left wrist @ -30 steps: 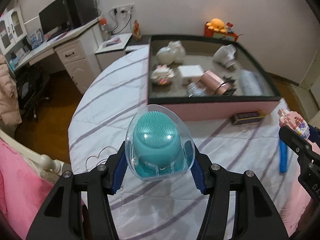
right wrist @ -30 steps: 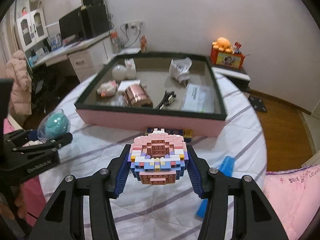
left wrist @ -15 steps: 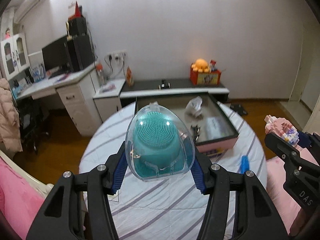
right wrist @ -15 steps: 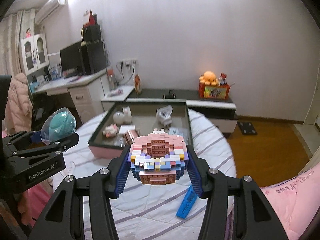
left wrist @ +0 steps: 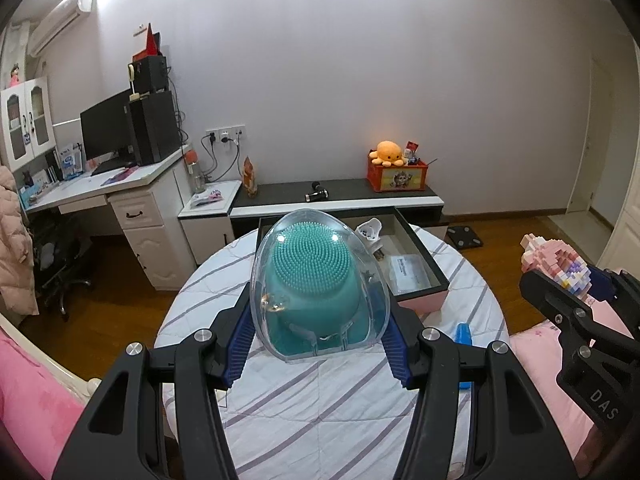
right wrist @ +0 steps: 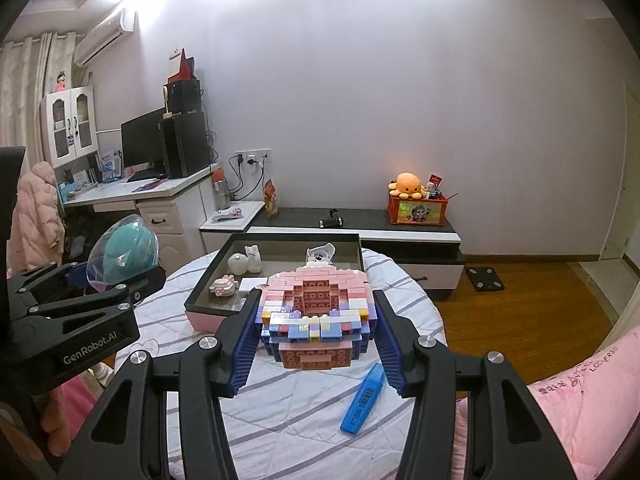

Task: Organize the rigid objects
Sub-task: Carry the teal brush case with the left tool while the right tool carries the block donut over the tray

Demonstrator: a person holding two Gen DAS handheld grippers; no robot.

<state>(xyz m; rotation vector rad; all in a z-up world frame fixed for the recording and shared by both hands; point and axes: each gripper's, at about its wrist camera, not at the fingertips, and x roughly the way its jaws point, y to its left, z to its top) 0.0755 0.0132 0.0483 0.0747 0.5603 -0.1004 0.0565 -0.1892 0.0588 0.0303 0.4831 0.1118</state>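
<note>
My left gripper [left wrist: 319, 344] is shut on a clear egg-shaped case holding a teal bristled brush [left wrist: 318, 280], held high above the round table. My right gripper [right wrist: 316, 340] is shut on a pink and blue brick model [right wrist: 316, 314], also lifted off the table. Each gripper shows at the edge of the other's view: the right gripper [left wrist: 576, 300] with the model at the right, the left gripper [right wrist: 112, 280] with the case at the left. The pink-sided open box [right wrist: 208, 318] lies farther back on the table with several small items inside.
A blue highlighter [right wrist: 364, 398] lies on the striped tablecloth [right wrist: 300, 408] below my right gripper. Pink bedding [right wrist: 580, 400] borders the table on the right. A desk with a monitor [left wrist: 108, 132], a low cabinet [left wrist: 340, 196] and a wooden floor [right wrist: 520, 308] lie beyond.
Both grippers have risen and tilted up with their loads still held. The table and box have dropped lower and look smaller, and more of the wall shows.
</note>
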